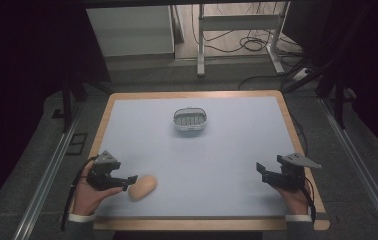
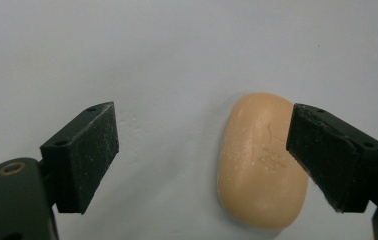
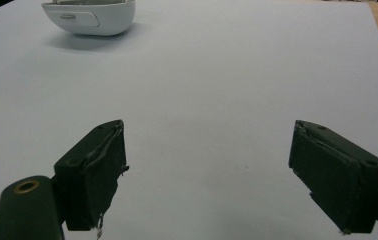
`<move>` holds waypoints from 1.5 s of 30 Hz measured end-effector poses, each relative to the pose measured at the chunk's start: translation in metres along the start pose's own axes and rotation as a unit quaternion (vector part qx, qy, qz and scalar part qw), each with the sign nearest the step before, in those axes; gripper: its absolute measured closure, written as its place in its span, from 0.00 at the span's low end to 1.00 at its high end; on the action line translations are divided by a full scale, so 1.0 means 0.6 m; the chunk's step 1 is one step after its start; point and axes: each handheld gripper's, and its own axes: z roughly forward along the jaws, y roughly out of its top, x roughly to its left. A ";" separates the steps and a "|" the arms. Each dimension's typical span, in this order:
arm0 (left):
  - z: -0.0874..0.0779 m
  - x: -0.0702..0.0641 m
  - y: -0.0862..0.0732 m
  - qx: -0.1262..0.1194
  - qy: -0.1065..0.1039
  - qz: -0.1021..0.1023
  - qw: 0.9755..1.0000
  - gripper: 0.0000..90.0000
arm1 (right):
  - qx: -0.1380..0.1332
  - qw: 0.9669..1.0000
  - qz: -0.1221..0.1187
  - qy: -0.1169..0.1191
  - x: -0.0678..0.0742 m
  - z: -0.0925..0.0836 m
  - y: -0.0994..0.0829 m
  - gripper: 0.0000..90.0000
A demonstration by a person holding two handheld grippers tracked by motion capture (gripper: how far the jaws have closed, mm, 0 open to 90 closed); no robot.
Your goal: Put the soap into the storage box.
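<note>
Soap, a smooth tan oval bar (image 2: 262,165), lies on the pale tabletop (image 1: 217,155) between the left gripper's (image 1: 127,182) spread fingers (image 2: 84,155), ungrasped. Next, I judge, they clench and carry it to the white slotted dish (image 1: 190,120); the right gripper (image 1: 263,170) waits released.

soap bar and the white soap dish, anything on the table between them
Nothing: in the high view the stretch of pale table between the soap bar and the white soap dish is bare.

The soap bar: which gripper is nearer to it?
Left. The left gripper is right beside the soap bar, jaws open; the right gripper is far across the table.
</note>
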 end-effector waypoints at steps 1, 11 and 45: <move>0.001 0.000 0.000 0.001 0.001 0.001 1.000 0.15 | 0.003 1.000 -0.003 -0.001 -0.002 0.001 -0.002 0.17; -0.009 -0.008 -0.006 0.002 0.009 0.008 1.000 0.14 | 0.000 1.000 -0.007 0.000 0.008 -0.006 0.004 0.17; -0.013 -0.016 0.012 0.027 0.007 0.021 0.999 0.17 | 0.005 1.000 0.003 0.008 0.006 -0.014 -0.006 0.16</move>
